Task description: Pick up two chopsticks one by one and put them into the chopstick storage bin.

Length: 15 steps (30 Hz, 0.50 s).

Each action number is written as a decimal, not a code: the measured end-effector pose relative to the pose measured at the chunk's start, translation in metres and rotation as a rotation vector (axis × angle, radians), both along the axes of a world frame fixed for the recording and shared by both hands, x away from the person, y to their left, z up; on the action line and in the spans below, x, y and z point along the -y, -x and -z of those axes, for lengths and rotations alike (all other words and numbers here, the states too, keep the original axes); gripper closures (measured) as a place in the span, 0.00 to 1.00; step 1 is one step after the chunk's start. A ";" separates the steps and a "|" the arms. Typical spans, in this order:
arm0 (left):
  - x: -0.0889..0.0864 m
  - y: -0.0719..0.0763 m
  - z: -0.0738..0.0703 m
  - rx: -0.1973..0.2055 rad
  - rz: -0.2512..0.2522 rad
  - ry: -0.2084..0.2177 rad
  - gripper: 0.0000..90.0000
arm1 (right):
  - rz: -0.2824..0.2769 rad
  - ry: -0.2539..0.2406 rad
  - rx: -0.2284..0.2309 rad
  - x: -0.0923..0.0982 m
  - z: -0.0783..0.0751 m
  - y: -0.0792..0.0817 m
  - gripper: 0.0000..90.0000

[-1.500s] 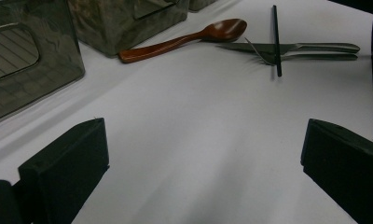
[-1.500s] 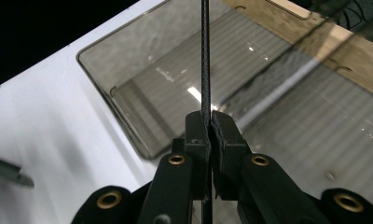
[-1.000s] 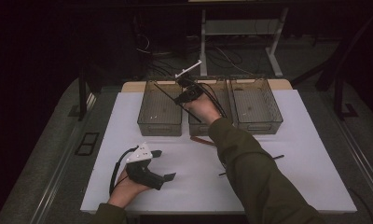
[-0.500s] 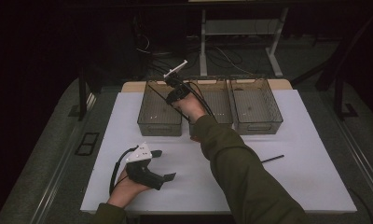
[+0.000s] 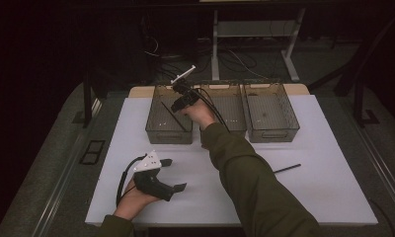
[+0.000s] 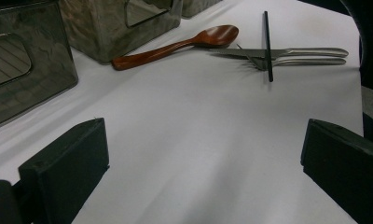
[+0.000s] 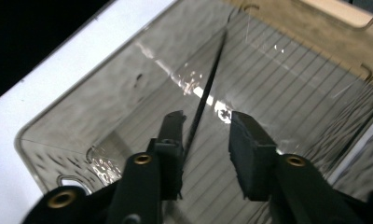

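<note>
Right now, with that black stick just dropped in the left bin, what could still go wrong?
The chopstick lies slanted in the left bin, one end propped up toward the rim, and sits between the just-opened jaws of the right gripper; pulling back carelessly might snag it and flip it out. On the table, the second chopstick rests across the fork and knife, so grabbing it could drag those along.

Lab: cable tangle (image 5: 185, 54), white test table (image 5: 334, 197)

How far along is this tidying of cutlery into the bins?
Early. One black chopstick lies in the left bin, between the right claw's just-opened jaws. Left on the table: a second chopstick, wooden spoon, knife and fork. The left claw rests open.
</note>
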<state>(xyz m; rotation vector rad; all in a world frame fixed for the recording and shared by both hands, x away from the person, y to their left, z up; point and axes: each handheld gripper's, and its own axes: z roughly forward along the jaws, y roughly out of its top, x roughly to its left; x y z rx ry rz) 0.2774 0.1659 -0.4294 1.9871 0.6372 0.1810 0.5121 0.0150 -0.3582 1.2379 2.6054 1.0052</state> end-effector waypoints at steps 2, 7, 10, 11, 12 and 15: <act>0.000 0.000 0.000 -0.003 0.000 -0.003 0.00 | -0.011 -0.015 0.018 0.003 -0.004 0.002 0.60; 0.000 0.001 0.000 -0.005 -0.003 -0.006 0.00 | -0.061 -0.040 0.054 0.013 -0.011 0.010 0.50; 0.000 0.001 0.000 -0.004 -0.003 -0.009 0.00 | -0.092 -0.062 0.073 0.022 -0.014 0.015 0.47; 0.000 0.000 0.000 -0.004 -0.001 -0.014 0.00 | -0.108 -0.068 0.080 0.025 -0.015 0.018 0.46; 0.000 0.000 0.000 -0.004 -0.001 -0.016 0.00 | -0.122 -0.070 0.086 0.029 -0.017 0.021 0.46; 0.000 0.001 0.001 -0.004 -0.006 -0.014 0.00 | -0.156 -0.095 0.104 0.040 -0.020 0.030 0.44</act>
